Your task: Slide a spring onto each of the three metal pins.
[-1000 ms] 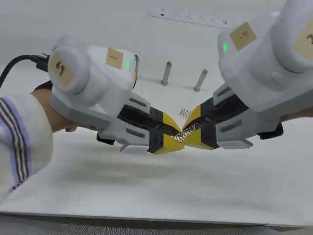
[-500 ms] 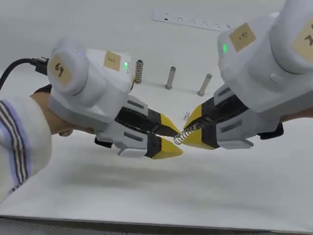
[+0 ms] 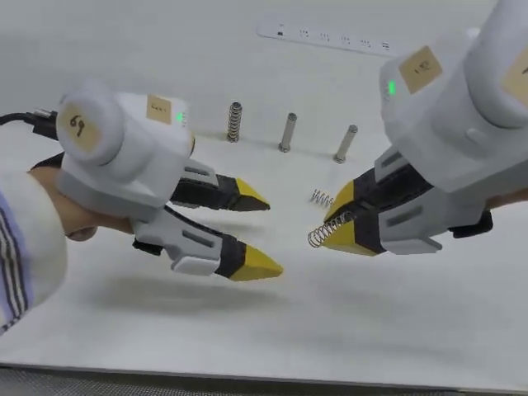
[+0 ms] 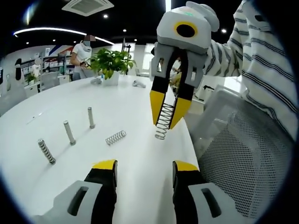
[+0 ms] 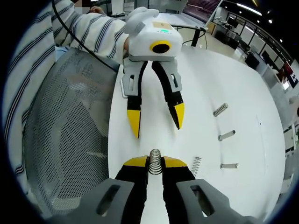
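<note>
Left hand-held gripper (image 3: 266, 235) is wide open, nothing btwn its yellow-tipped jaws, held just above the white desk (image 3: 247, 338). Right hand-held gripper (image 3: 332, 228) faces it tip to tip w/ a clear gap btwn them, jaws closed narrow on a spring (image 3: 327, 230). The spring is gripped at one end and the rest sticks out past the tips toward the left hand-held gripper. Its free end is low, near the desk; can't tell if it touches. In left gripper view the spring hangs down from the opposite tips, straight ahead of the open jaws. A loose spring (image 3: 321, 197) lies flat on the desk just beyond the right hand-held gripper's tips, not touching them. Further out, beyond both hand-held grippers, 3 pins stand upright in a row. The sprung pin (image 3: 235, 122), on the left hand-held gripper's side, already has a spring over its shaft. The middle pin (image 3: 288, 132) and the end pin (image 3: 346, 143), the latter ahead of the right hand-held gripper, are bare. A power strip (image 3: 338, 38) lies on the desk well past the pins.
</note>
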`<state>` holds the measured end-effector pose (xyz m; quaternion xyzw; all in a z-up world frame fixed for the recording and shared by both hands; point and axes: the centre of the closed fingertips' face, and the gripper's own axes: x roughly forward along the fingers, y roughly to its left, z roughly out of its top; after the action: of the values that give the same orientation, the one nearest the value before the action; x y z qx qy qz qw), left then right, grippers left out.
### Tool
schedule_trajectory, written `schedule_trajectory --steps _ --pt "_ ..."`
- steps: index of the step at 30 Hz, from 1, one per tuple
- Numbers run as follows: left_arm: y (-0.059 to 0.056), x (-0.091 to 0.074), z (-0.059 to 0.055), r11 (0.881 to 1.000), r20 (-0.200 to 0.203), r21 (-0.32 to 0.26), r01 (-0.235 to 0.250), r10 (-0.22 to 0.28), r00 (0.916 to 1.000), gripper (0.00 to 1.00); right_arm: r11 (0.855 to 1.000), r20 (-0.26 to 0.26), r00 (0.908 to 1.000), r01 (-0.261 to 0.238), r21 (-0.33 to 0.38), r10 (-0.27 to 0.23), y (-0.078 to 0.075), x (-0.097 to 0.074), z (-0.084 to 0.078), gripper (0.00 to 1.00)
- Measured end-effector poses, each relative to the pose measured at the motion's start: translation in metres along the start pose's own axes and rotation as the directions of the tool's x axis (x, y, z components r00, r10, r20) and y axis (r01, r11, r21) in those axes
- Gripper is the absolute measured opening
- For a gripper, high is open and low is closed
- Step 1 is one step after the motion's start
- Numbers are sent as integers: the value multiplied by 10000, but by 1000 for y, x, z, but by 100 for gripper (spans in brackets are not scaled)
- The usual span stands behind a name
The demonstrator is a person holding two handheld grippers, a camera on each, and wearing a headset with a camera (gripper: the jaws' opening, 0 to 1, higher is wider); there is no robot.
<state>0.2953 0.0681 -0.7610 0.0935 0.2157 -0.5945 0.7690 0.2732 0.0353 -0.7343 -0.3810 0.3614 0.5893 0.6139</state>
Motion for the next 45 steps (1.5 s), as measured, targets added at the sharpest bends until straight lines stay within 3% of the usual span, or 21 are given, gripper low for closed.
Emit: schedule_trajectory --steps 4,7,10,13,14,21,23,27,33,39,45 --pt "10 -5 -2 9989 105 -274 -373 376 9992 52 10000 -66 10000 -5 99 6 0 0 -5 8" --pt "26 -11 -2 9928 227 -376 -1141 1150 9931 56 9999 -119 9999 33 157 -32 -2 -1 -7 8" --pt "33 -15 -2 9892 406 -682 -1300 1330 9903 60 9998 -143 9999 65 180 -62 -4 -2 -9 8" --pt "40 -17 -8 9817 336 -1037 -1594 1637 9859 72 9998 -151 9999 48 199 -45 -5 -2 -9 8" --pt "46 -18 -10 9747 321 -1164 -1907 1955 9802 79 9997 -157 9999 35 228 -32 -5 -1 -9 8" --pt "49 -19 -16 9660 302 -1495 -2110 2178 9755 91 9997 -172 9998 -41 224 45 -6 2 -9 8" --pt "46 -19 -14 9666 467 -1624 -1982 2082 9770 91 9997 -188 9998 -45 226 49 -7 2 -9 8" --pt "49 -19 -12 9635 613 -1586 -2158 2277 9718 98 9997 -296 9995 -51 222 58 -8 1 -10 8" --pt "52 -21 -10 9571 670 -1673 -2364 2503 9659 98 9982 -514 9986 -102 599 133 -13 -4 -11 8" --pt "53 -22 -11 9581 585 -1625 -2361 2482 9669 98 9923 -838 9965 95 1234 9 -32 -15 -12 8" --pt "56 -23 -11 9552 543 -1591 -2497 2610 9638 98 9944 -1058 9940 382 985 -277 -58 -25 -8 8"
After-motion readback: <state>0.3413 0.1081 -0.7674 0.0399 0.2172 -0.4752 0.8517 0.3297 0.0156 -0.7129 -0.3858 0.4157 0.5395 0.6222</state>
